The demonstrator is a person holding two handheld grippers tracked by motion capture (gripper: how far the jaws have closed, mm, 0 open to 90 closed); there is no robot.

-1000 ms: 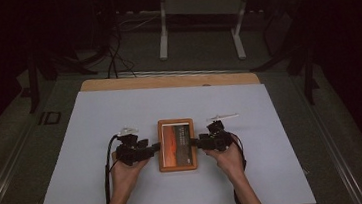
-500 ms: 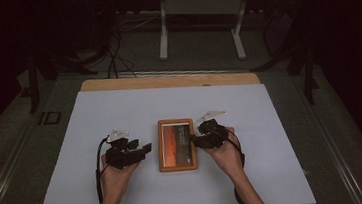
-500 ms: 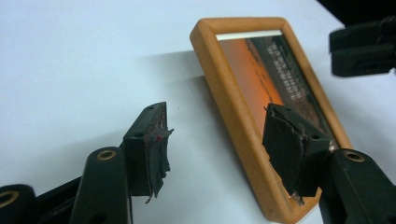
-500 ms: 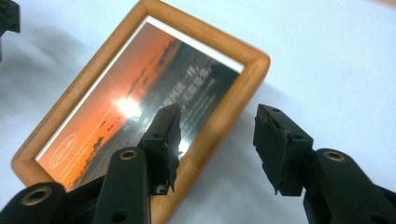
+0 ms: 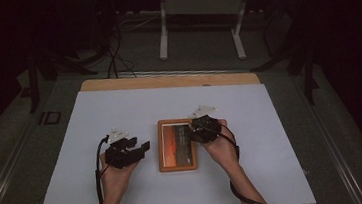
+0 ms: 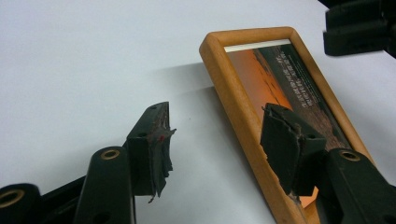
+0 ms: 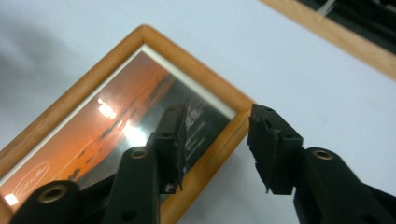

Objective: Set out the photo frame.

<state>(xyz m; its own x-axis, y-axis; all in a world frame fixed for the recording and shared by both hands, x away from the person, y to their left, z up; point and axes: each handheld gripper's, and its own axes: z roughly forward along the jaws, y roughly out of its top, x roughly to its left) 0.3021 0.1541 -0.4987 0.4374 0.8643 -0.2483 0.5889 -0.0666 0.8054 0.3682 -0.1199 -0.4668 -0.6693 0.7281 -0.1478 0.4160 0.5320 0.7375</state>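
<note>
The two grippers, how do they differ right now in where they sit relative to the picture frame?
The left gripper sits off the picture frame, over the white table cover, while the right gripper reaches over the frame's right edge. In their own views, the left gripper's jaws gape wide beside the frame's edge; the right gripper's jaws straddle the frame's rim, gap narrower. Both are open, gripping nothing.

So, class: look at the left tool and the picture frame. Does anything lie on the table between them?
Nothing visible does. The left tool hangs open beside the picture frame, with bare white table between them. In the left gripper view one jaw overlaps the frame's wooden edge, the other sits over the table. The right tool is at the frame's far side.
</note>
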